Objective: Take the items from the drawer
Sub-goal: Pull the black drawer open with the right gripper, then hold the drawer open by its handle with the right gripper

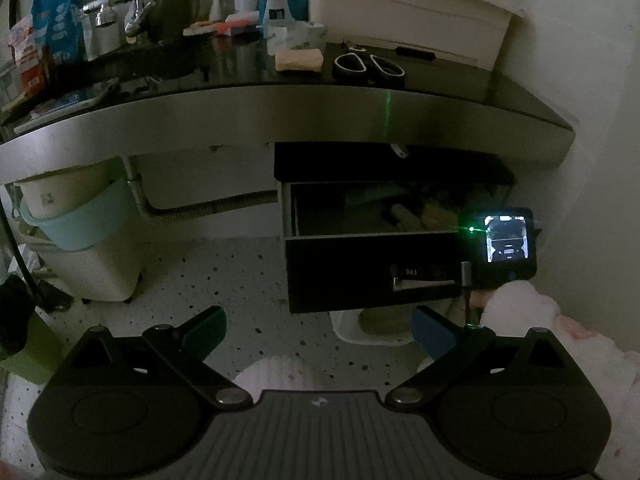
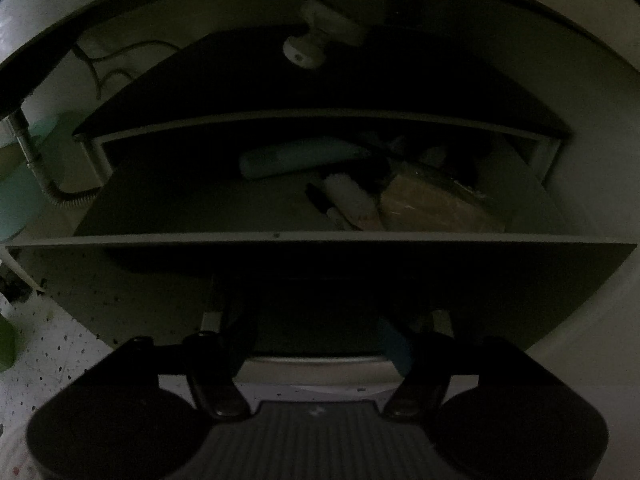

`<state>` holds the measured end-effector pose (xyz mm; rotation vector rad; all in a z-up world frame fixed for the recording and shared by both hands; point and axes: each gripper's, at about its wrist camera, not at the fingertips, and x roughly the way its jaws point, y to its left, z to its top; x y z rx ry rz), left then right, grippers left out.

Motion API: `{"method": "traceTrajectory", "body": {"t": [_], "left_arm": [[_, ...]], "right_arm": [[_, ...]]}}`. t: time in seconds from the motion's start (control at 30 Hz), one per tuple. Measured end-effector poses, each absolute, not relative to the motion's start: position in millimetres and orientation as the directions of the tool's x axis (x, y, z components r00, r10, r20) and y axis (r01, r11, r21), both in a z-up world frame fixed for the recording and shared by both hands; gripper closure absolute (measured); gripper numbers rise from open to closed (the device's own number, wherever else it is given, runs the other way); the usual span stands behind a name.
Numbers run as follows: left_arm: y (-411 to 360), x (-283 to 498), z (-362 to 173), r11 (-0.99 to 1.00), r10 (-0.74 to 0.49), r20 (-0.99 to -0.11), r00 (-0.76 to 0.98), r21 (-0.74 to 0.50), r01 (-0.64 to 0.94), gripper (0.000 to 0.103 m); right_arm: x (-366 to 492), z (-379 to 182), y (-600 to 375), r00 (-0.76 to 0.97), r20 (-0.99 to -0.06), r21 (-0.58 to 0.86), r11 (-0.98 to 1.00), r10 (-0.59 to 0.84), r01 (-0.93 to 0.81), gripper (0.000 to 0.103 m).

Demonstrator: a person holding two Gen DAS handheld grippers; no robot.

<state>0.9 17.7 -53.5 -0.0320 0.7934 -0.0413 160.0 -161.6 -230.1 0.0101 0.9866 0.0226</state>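
From my left wrist, my left claw [image 1: 318,330] hangs wide open and empty, well short of the open drawer [image 1: 372,236] under the counter [image 1: 280,108]; scissors [image 1: 370,65] lie on the counter above the drawer.

From my right wrist, my right claw [image 2: 320,344] spreads open, holding nothing, just before the drawer [image 2: 320,238]. Inside lie a pale green tube [image 2: 296,158], a white brush [image 2: 350,200] and what may be a yellow sponge [image 2: 432,200].

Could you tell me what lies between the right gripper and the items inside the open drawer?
In the right wrist view, only the dark drawer front panel stands between the right gripper and the pale green tube, white brush and tan wrapped block.
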Motion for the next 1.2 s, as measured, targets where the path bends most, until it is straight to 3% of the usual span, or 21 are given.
{"method": "traceTrajectory", "body": {"t": [1.2], "left_arm": [[22, 2, -58, 0.998, -0.067, -0.716, 0.695, -0.063, 0.031, 0.003]], "right_arm": [[139, -221, -160, 0.547, -0.837, 0.004, 1.0, 0.006, -0.005, 0.036]]}}
